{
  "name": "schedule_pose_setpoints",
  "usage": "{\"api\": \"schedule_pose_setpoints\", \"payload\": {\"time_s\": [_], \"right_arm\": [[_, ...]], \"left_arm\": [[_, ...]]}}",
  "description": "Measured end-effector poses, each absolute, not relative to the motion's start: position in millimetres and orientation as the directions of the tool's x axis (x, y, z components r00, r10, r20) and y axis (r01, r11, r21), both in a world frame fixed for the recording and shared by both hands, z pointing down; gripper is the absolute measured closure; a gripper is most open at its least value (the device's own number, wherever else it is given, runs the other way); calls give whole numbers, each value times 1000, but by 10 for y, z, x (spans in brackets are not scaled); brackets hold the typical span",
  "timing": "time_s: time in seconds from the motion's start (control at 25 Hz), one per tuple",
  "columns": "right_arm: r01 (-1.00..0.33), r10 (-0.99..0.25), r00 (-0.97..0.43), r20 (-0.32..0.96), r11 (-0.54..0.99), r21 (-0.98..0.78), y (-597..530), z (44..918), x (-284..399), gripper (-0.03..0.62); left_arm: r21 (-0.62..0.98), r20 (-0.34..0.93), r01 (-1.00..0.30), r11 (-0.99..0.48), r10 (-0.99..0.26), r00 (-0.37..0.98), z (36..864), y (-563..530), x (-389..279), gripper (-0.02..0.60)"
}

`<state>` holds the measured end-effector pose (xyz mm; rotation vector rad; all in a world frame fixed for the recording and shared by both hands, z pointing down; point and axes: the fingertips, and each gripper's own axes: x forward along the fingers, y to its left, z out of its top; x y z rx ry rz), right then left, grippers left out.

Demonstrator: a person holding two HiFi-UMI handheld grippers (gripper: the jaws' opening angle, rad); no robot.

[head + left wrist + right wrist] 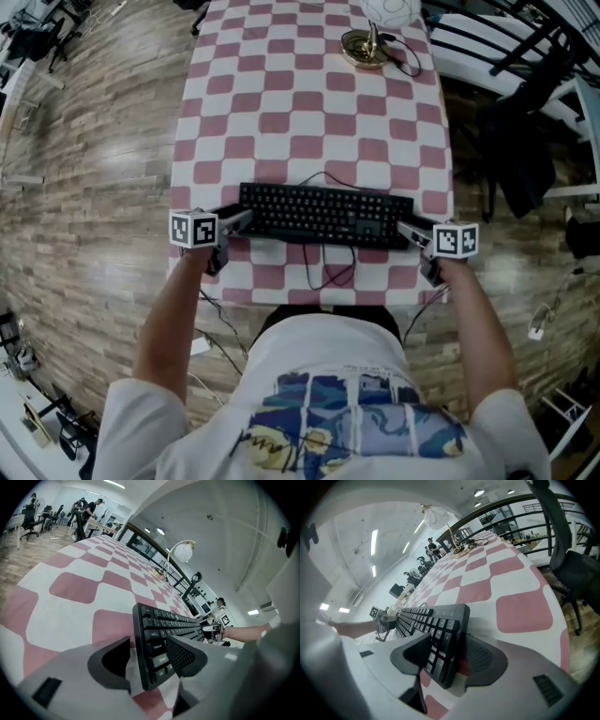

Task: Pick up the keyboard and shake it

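Note:
A black keyboard [323,214] lies flat on the pink-and-white checked table [281,94], near its front edge. My left gripper [246,220] is at the keyboard's left end and my right gripper [405,228] at its right end. In the left gripper view the keyboard's end [159,658] sits between the jaws of the left gripper [147,641], with a gap on the far side. In the right gripper view the other end [440,634] sits the same way inside the right gripper [447,639]. Both stand open around the keyboard without pressing it.
The keyboard's black cable [323,272] loops over the table's front edge. A brass lamp base [366,47] with a cord stands at the far end of the table. A dark chair [525,141] stands on the wooden floor to the right.

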<state>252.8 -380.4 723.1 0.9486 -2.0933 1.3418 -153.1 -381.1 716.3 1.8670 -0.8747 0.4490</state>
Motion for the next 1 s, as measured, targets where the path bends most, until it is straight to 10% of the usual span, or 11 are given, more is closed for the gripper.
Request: {"api": "schedule_pose_setpoints", "payload": {"time_s": [1.0], "right_arm": [[-812, -319, -579, 750, 309, -495, -3820, 7190, 2541, 398]], "left_arm": [[614, 660, -759, -215, -387, 644, 7089, -3815, -1436, 391]]}}
